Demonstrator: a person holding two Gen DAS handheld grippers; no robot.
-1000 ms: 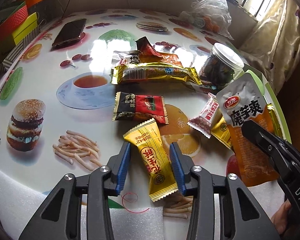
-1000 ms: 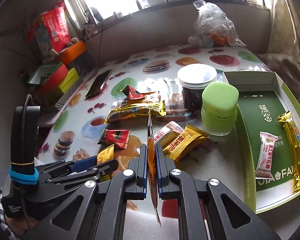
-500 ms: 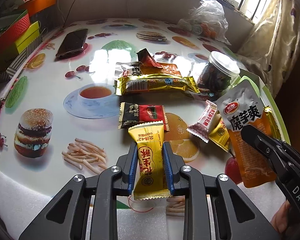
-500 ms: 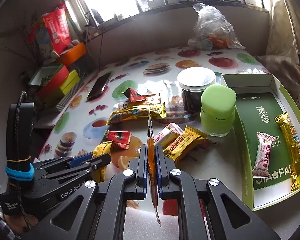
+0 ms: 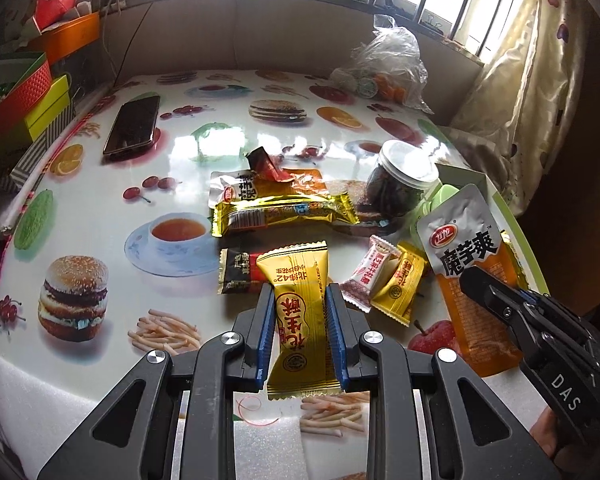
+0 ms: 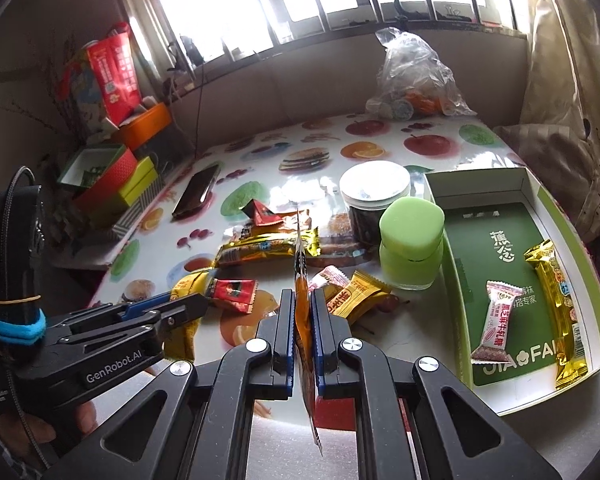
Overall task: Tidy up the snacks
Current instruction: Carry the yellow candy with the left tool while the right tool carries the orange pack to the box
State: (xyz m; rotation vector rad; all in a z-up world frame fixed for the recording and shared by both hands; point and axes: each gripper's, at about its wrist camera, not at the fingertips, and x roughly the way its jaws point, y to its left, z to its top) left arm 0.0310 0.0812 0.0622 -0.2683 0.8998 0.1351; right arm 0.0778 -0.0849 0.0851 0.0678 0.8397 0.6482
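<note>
Glossy yellow foil, crimped at both ends: a peanut candy packet [image 5: 298,320] sits pinched between the left gripper [image 5: 300,336]'s blue ribbed pads, lifted off the slick printed tablecloth [image 5: 100,208]. Rightward, the right gripper [image 6: 300,332] is clamped tight on a flat orange pouch [image 6: 302,316], edge-on. Loose wrappers and a green jar [image 6: 412,252] crowd the path to the green box [image 6: 500,240].

light: daylight from blown-out window [image 6: 236,4] | glare: white patches on glossy counter [image 5: 204,148] | edges: dark, fisheye-curved | focus: mostly sharp
</note>
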